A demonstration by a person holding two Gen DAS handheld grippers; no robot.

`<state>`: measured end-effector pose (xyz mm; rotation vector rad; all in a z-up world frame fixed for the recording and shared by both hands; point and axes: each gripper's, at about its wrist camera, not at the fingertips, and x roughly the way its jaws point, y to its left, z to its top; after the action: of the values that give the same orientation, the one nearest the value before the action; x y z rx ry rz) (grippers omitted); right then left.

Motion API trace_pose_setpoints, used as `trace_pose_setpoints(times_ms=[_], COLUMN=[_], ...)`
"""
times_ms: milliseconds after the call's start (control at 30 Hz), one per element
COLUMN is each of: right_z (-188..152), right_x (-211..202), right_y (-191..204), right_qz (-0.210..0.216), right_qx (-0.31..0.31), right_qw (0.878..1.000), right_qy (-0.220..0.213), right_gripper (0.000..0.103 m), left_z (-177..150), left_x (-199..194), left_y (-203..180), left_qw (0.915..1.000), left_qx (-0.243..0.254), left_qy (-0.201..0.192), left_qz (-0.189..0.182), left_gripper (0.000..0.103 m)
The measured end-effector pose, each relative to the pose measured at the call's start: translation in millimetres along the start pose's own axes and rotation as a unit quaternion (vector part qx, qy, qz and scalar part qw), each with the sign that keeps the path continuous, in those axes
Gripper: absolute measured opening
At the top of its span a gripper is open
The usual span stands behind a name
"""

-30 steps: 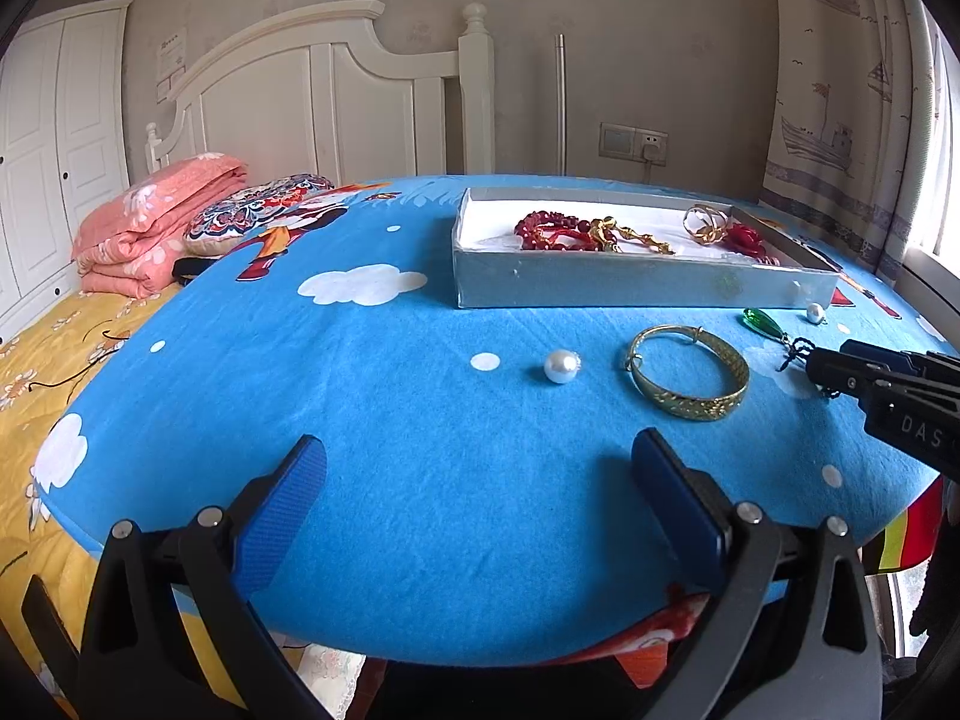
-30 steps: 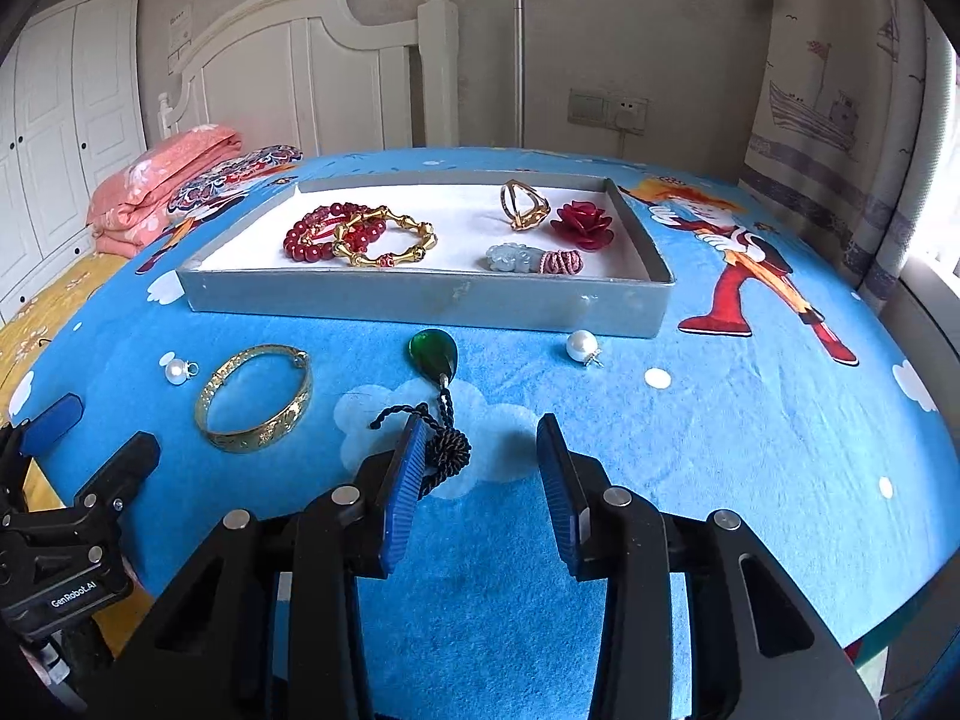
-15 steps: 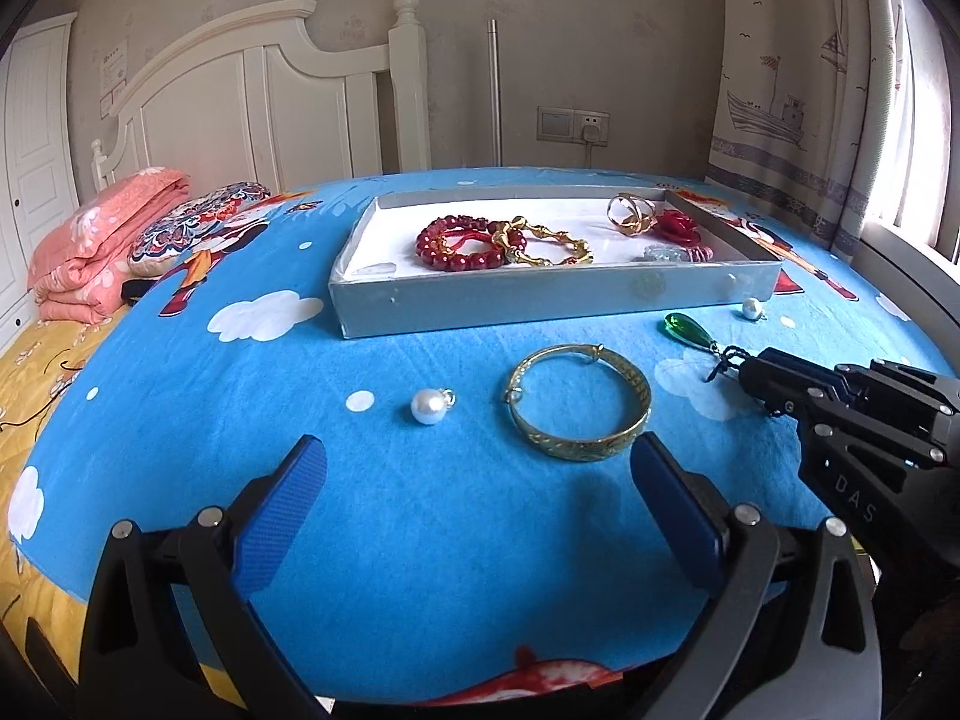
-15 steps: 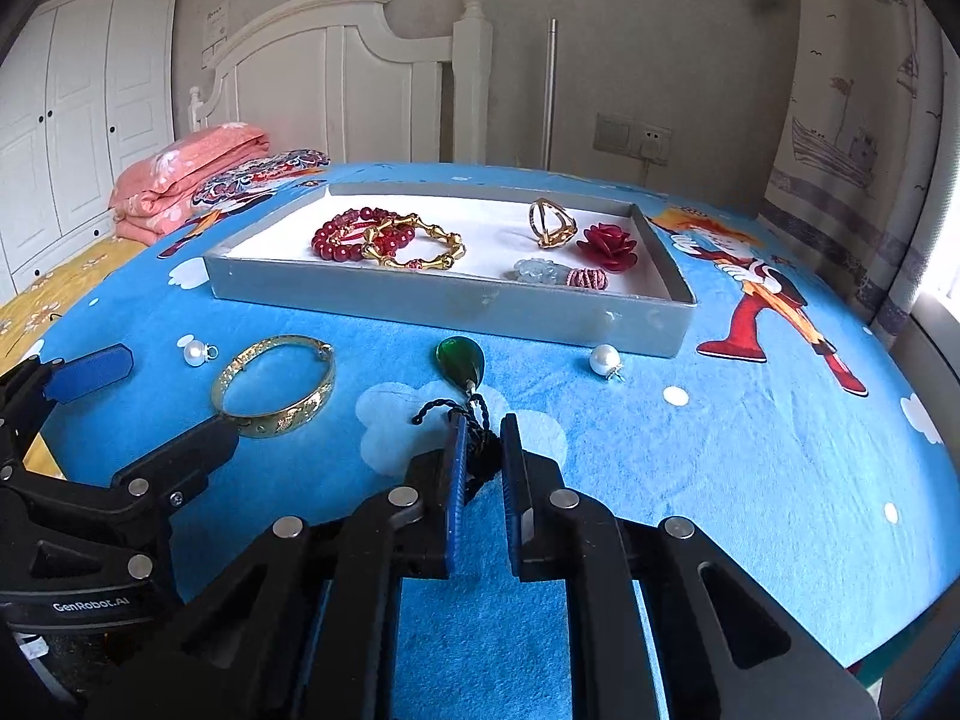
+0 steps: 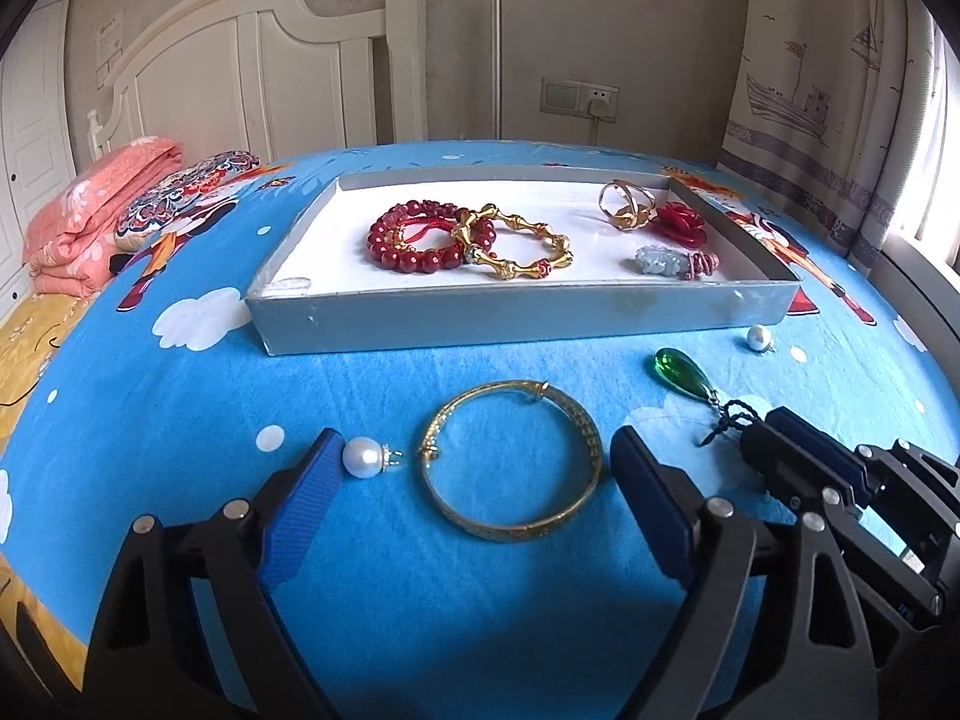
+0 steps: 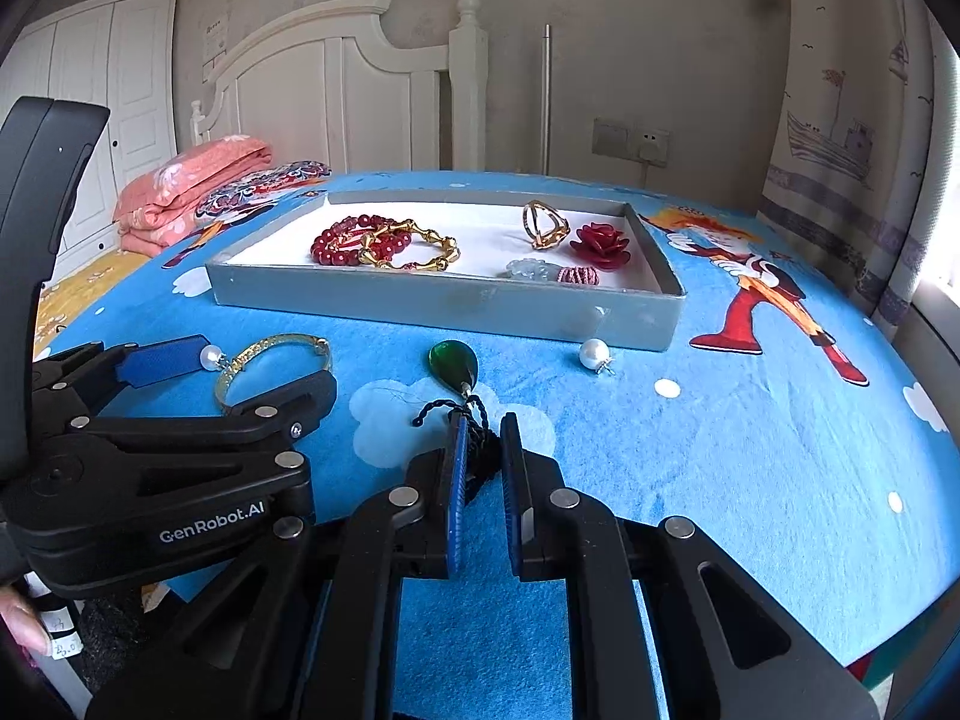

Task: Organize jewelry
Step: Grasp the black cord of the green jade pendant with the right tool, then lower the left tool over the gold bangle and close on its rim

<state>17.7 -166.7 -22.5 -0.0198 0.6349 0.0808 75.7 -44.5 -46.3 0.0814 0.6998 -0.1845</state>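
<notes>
A gold bangle lies flat on the blue cloth between the fingers of my left gripper. Its jaws are closing, and the pads stand just clear of the bangle. A white pearl rests against the left pad. To the right, my right gripper is shut on the black cord of the green teardrop pendant, which lies on the cloth. A grey tray behind holds a red bead bracelet, a gold link bracelet, a gold ring, a red rose and a pale jade piece.
A second pearl sits by the tray's right front corner. Behind the table are a white headboard and folded pink bedding; a curtain hangs at the right. The table's front edge lies just under both grippers.
My left gripper has come forward over the bangle and its jaws have narrowed around it. The right gripper has shut on the pendant's cord and stayed in place.
</notes>
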Motion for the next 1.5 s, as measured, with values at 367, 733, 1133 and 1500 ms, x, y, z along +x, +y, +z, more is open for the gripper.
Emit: trace_pose_setpoints(times_ms=[367,733,1133,1500], right_z=[-3.5,-3.3,-2.8,-2.7], right_x=[-4.3,-4.0,-3.7,-3.4], right_y=[-7.6,-7.9,-6.8,-6.6], right_qz=[0.001,0.001,0.0,-0.002], right_qx=[0.013,0.015,0.014,0.012], right_qw=[1.0,1.0,1.0,1.0], right_qy=[-0.002,-0.002,-0.002,-0.002], right_gripper=[0.012,0.012,0.012,0.013], left_z=[-14.5,-26.3,-24.4,-41.9], left_x=[-15.6,-37.4,-60.1,-49.7], left_y=[3.9,51.7,46.0,86.9], left_qw=[0.9992,0.9972,0.9965,0.9969], left_qx=[0.005,-0.053,-0.019,-0.07], left_qy=[-0.022,-0.042,-0.08,-0.034], left_qz=[-0.034,-0.033,-0.017,-0.008], left_gripper=[0.012,0.074,0.074,0.079])
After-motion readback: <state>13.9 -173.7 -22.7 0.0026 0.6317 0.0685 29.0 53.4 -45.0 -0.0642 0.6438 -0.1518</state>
